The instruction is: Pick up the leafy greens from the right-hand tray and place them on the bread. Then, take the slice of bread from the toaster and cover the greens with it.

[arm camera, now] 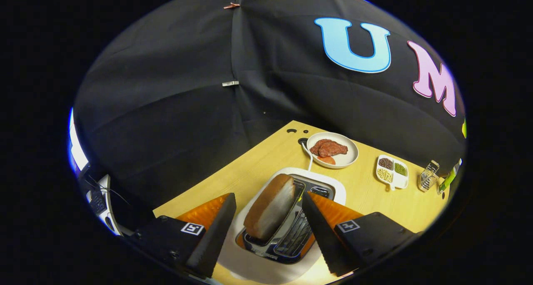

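Bread (270, 206) stands upright in one slot of the white toaster (333, 189), and we see it sitting between the two fingers of the gripper (266, 231), which are spread wide with neither one touching the slice. We find the toaster resting on the wooden table (258, 160), its white cord (309, 156) running back toward a round plate (347, 160) that carries pieces of meat (328, 147). Beyond the plate to the side lie a small divided dish of beans (392, 172) and a little wire basket (428, 176), well apart from the fingers
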Demonstrator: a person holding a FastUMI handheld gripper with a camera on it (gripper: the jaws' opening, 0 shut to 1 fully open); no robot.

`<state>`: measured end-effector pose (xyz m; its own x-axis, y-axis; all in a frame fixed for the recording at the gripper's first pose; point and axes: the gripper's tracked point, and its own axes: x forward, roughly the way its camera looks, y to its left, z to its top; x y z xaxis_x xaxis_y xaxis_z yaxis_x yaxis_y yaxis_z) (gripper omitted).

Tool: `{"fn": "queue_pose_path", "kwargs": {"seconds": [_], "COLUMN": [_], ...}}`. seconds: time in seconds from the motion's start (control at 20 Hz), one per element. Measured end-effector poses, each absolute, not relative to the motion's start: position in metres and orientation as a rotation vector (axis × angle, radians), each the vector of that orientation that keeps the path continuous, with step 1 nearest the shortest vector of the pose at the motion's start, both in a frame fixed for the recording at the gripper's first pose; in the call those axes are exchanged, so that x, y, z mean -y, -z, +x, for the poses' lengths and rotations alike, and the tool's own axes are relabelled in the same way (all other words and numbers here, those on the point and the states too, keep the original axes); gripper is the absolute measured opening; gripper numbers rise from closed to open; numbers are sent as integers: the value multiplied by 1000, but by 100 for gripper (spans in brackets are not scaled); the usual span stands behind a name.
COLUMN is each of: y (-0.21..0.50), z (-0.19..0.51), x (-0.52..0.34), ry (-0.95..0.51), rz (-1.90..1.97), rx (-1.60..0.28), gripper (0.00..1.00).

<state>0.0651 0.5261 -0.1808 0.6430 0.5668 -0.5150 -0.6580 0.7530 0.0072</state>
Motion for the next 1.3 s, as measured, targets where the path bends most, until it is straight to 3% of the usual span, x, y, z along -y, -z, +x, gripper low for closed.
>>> {"fn": "queue_pose_path", "kwargs": {"seconds": [0.1,0.2,0.3,0.35,0.45,0.7,1.05,1.3], "y": [187,190,188,190,188,188,146,92], "z": [69,67,66,67,65,68,64,72], "x": [-528,-532,-536,-535,-533,-521,-516,-500], "ry": [-690,-695,-696,-692,-682,-651,-697,-742], "rz": [-188,-182,-178,-186,-189,-192,-121,-72], "rx": [-538,-548,-547,-547,-553,-573,-544,-463], "gripper": [94,83,70,58,55,19,10,10]}}
